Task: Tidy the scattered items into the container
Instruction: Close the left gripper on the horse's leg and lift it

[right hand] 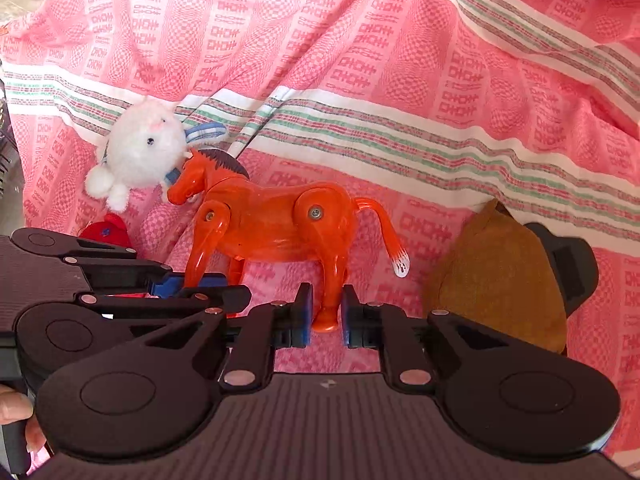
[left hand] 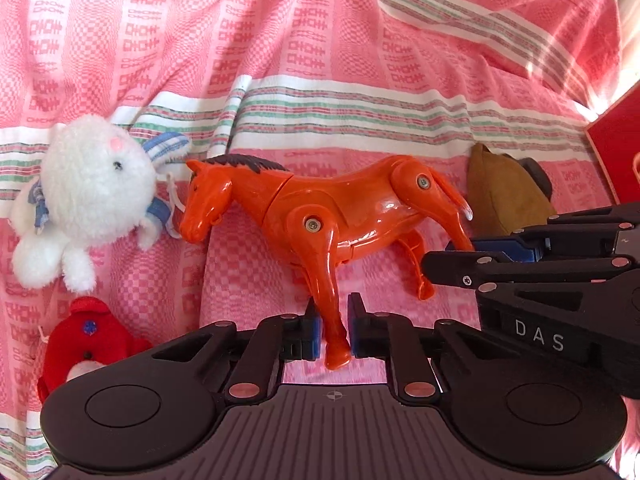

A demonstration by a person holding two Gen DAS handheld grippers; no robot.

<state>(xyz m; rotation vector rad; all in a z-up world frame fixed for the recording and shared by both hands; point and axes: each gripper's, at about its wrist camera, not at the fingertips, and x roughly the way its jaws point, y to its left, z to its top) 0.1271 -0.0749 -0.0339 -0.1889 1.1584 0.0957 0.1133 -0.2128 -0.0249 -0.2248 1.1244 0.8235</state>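
Two grippers bear on one toy at once: we have the orange plastic horse (left hand: 320, 216) lying on its side on the pink patterned cloth (left hand: 320, 60), and each claw straddles one of its legs. Our left gripper (left hand: 334, 332) has its blue pads close on either side of a front leg, narrowly parted, seemingly just touching the plastic, though we cannot tell whether they are really clamped. Our right gripper (right hand: 325, 316) stands the same way around a hind leg near the hoof, jaws nearly closed, and again the pictures do not settle whether it grips. Just beside the horse's head lies a white plush rabbit (left hand: 88, 200) with blue striped ears, and below it a small red plush toy (left hand: 84, 340). Behind the horse's tail sits a brown fabric pouch (left hand: 504, 196) with something dark behind it. At the far right edge of the left view we see a red box (left hand: 616, 148), which we judge to be the container. By our reckoning little is done: four items lie out on the cloth, and nothing we can see has gone in.
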